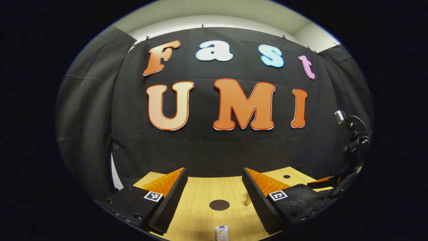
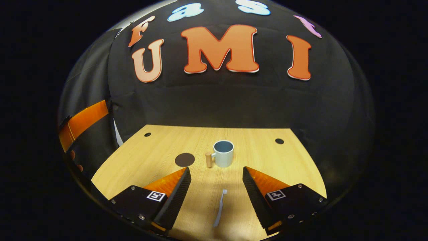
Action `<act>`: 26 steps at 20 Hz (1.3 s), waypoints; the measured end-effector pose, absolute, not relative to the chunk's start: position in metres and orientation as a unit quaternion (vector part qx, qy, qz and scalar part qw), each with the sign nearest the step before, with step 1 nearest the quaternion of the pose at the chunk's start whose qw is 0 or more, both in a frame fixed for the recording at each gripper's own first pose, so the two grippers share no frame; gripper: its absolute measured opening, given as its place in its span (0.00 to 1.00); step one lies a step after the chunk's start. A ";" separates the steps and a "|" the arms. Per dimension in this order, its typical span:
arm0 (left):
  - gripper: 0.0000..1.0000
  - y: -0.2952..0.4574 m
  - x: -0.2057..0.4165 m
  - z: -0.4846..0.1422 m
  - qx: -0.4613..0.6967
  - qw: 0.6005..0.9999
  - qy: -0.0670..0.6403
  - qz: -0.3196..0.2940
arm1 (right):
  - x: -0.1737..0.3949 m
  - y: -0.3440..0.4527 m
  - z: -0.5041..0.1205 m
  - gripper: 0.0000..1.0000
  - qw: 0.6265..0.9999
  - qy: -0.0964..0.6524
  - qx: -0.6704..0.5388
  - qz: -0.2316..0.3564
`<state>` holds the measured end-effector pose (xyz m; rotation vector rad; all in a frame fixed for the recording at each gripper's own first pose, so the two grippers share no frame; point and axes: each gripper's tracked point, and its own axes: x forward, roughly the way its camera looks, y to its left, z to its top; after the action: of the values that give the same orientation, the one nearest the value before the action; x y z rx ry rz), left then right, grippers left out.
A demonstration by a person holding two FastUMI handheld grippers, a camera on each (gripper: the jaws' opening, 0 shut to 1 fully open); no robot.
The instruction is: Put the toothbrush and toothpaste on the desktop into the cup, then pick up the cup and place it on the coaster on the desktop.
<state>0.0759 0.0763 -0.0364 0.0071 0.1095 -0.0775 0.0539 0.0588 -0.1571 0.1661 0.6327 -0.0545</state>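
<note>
While both tools hung above the wooden counter (image 2: 267, 154), neither held anything. In the right gripper view, the right hand-held gripper (image 2: 216, 174) had its fingers spread wide, with the toothbrush (image 2: 220, 207) lying flat on the counter in the gap between them, its head pointing away towards the cup (image 2: 223, 153). The cup stood upright and empty farther back, its wooden handle turned to the view's left. The round dark coaster (image 2: 185, 159) lay just beside that handle, apart from the cup. The other tool's orange side showed at the far left edge of this view.

In the left gripper view, the left hand-held gripper (image 1: 214, 174) was likewise spread open above the counter. The toothpaste (image 1: 221, 233) lay at the bottom edge between its fingers, partly cut off. The coaster (image 1: 219, 205) sat beyond the tube, and the cup's handle (image 1: 247, 200) peeked out beside the right-hand finger. A camera mount (image 1: 352, 140) stood at the right.
</note>
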 end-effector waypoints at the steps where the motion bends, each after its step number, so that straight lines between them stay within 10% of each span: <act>1: 0.99 0.079 0.077 -0.039 0.006 0.998 0.058 -0.035 | 0.055 0.063 -0.168 0.94 0.941 0.327 0.085 -0.024; 26: 0.99 0.101 0.076 -0.114 0.000 0.986 0.165 -0.008 | 0.011 0.088 -0.349 0.74 0.725 0.682 0.095 -0.015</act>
<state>0.0759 0.1007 -0.1138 -0.0009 0.3307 -0.0170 0.0110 0.0884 -0.3487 0.2094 1.5043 -0.0325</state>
